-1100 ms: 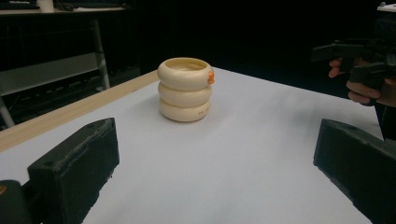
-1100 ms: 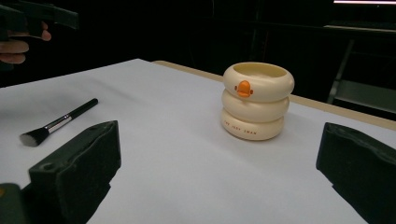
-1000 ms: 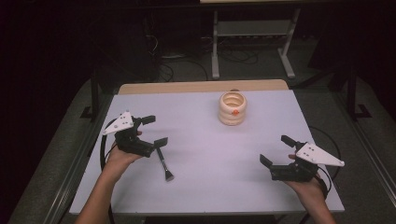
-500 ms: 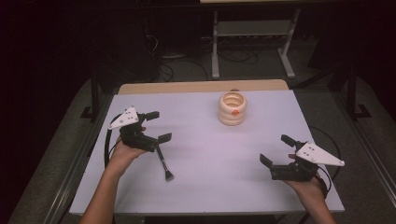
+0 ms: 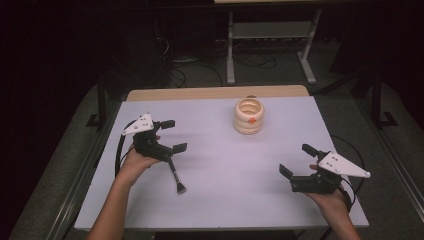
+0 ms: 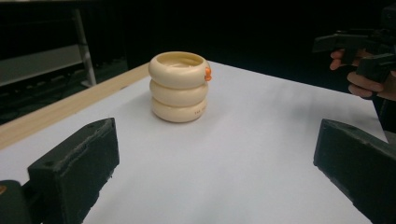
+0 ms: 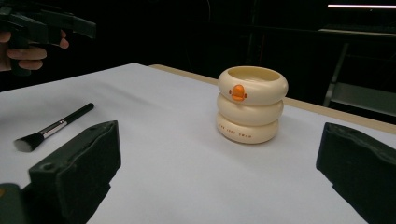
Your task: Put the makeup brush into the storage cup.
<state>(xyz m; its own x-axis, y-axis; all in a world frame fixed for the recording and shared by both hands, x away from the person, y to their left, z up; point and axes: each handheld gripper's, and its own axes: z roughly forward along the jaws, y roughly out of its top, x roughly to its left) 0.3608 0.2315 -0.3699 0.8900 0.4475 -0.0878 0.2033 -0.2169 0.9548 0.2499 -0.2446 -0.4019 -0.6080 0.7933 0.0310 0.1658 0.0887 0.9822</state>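
The left gripper hovers over the left part of the white table, jaws spread wide with nothing between them. Just below it in the high view lies a small black-handled brush — flat on the tabletop, bristles toward the person, apart from the jaws. The right gripper sits low near the table's right front corner, its jaws likewise wide apart and empty. A cream holder shaped like three stacked rings, with an orange mark on its top ring, stands upright at the far middle of the table — well apart from both grippers.
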